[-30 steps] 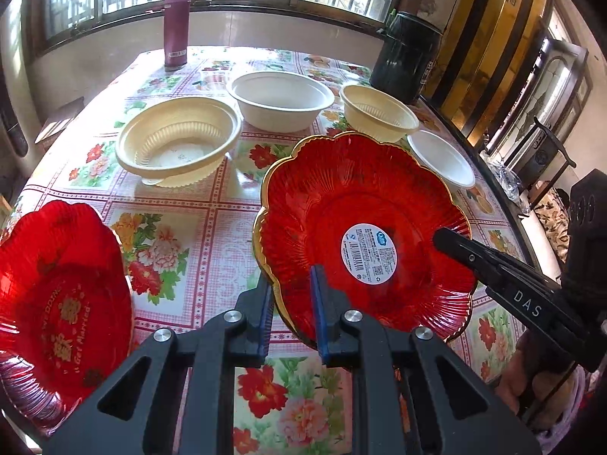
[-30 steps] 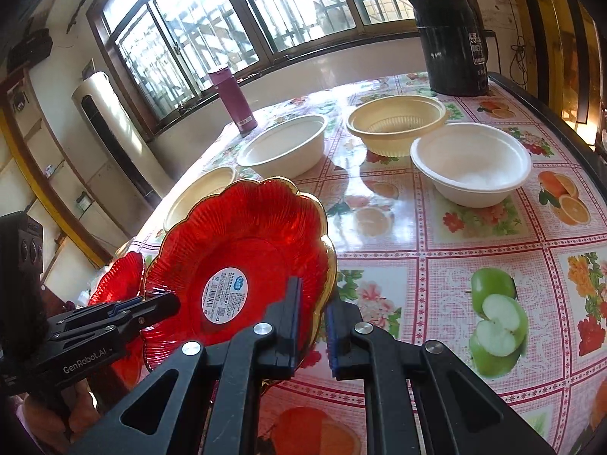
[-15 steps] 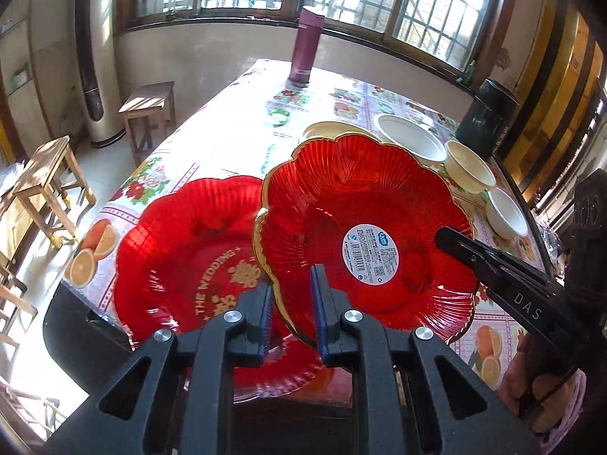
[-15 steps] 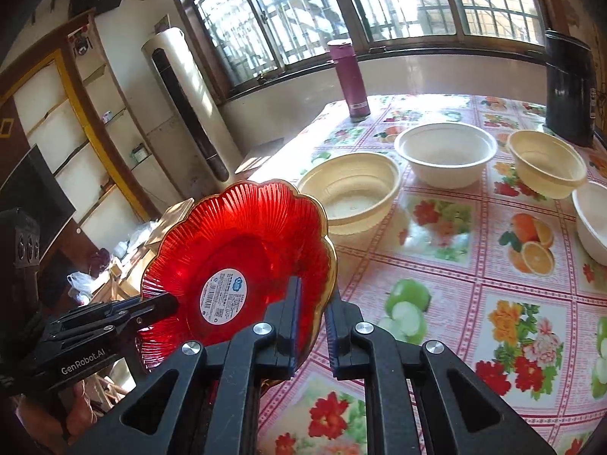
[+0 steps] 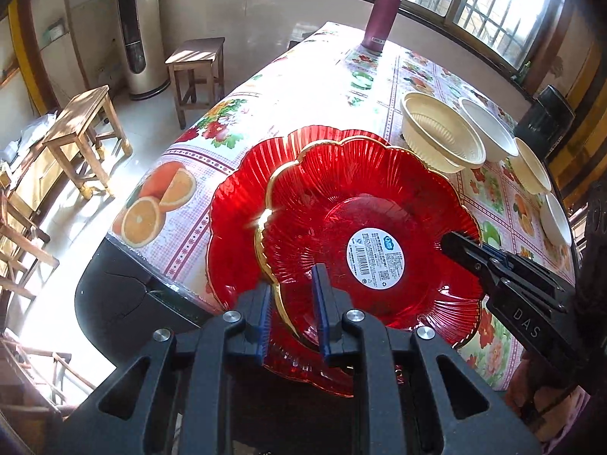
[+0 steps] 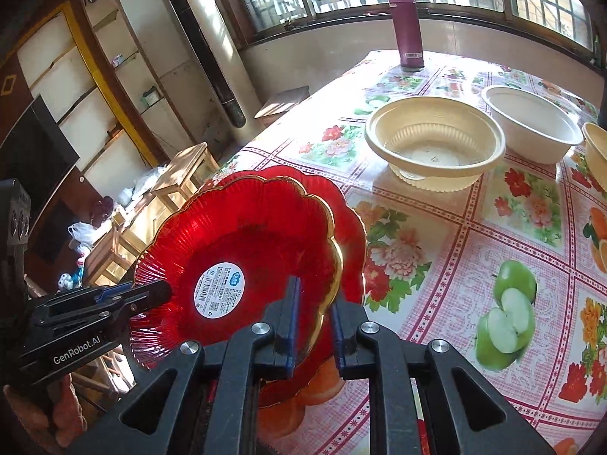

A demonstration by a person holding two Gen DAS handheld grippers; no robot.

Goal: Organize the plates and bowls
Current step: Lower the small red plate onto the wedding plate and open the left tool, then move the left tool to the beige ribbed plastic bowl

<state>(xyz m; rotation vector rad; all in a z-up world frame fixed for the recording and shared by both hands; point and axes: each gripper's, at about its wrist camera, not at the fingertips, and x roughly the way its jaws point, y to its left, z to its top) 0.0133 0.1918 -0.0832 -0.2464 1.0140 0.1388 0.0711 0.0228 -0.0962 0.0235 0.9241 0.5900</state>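
A red gold-rimmed plate [image 5: 375, 204] with a white sticker lies nested on a second red plate [image 5: 231, 208] at the table's near corner. My left gripper [image 5: 292, 303] is shut on its near rim. In the same view my right gripper [image 5: 455, 242] reaches in at the plate's right edge. In the right wrist view the upper plate [image 6: 246, 235] covers most of the lower plate [image 6: 353, 227]. The jaws of my right gripper [image 6: 313, 318] are opening, with the gold rim standing loosely between them. My left gripper [image 6: 159, 292] grips the opposite edge.
A cream ribbed bowl [image 6: 432, 144] and a white bowl [image 6: 531, 129] stand behind the plates, with further bowls [image 5: 531, 167] along the right side. A maroon flask [image 6: 408, 26] stands at the far end. Wooden stools [image 5: 87, 125] sit beyond the table's left edge.
Both grippers carried the stickered plate leftward across the table and brought it down onto the other red plate. The right jaws now stand wider apart.
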